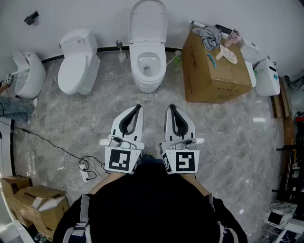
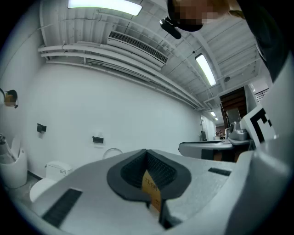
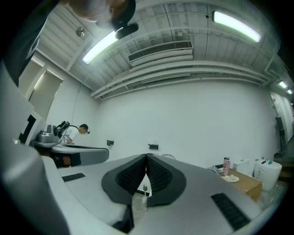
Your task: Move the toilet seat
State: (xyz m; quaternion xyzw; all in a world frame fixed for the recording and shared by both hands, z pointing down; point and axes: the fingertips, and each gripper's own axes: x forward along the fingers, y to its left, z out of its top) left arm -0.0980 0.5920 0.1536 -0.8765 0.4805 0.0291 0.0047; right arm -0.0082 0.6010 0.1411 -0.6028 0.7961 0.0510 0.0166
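A test workshop: toilets (image 1: 148, 78) line a bare wall (image 1: 95, 14) beside cardboard boxes (image 1: 209, 83).

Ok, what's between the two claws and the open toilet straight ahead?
Only bare marble floor, seen in the head view. The left claw and right claw, both shut and empty, sit short of the open toilet.
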